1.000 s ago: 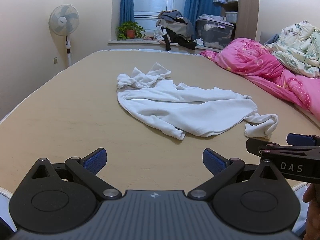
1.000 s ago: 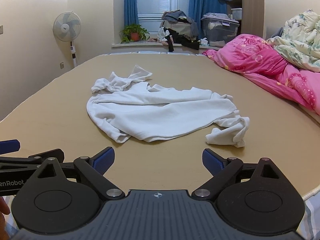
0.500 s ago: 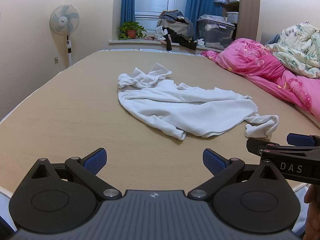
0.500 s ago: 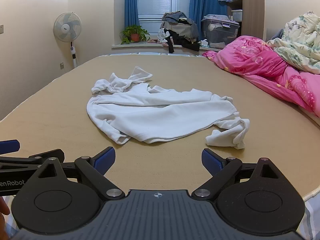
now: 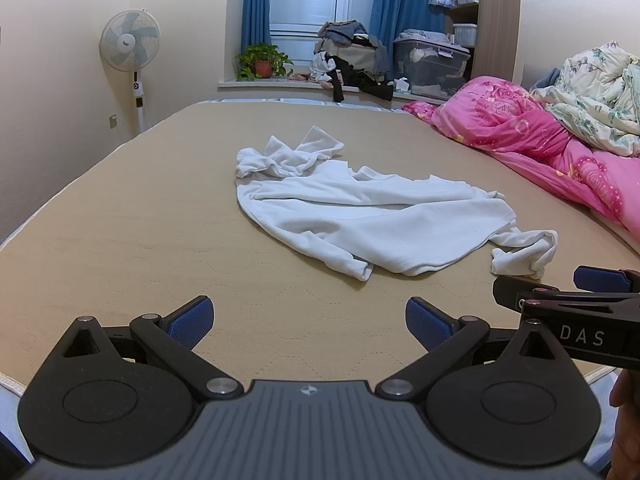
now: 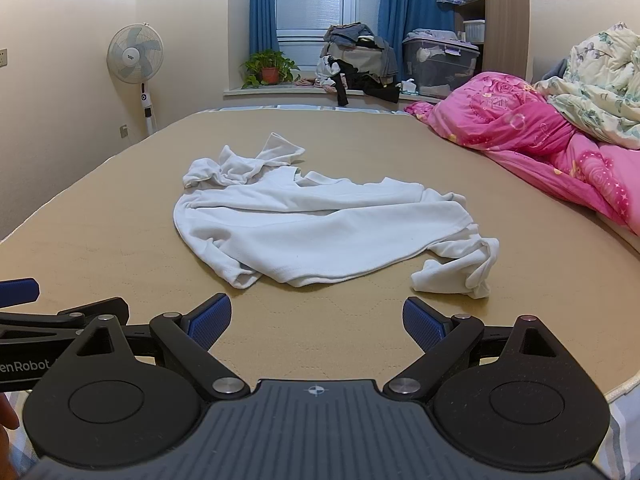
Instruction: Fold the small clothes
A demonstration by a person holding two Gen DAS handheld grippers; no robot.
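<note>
A white shirt (image 5: 360,220) is seen crumpled on the tan mattress (image 5: 120,240), approx. in the middle, nearer to the front edge than to the far edge. One sleeve (image 5: 524,254) is bunched at the right side of the shirt, the other sleeve (image 5: 288,154) at the far-left side. The left gripper (image 5: 308,318) is held above the front edge with fingers wide apart, nothing between them. The right gripper (image 6: 316,316) is held just beside it, also spread and empty. The shirt is not touched by either gripper. A pink blanket (image 6: 540,132) is piled along the right edge. A fan (image 5: 130,44) stands by the left wall.
</note>
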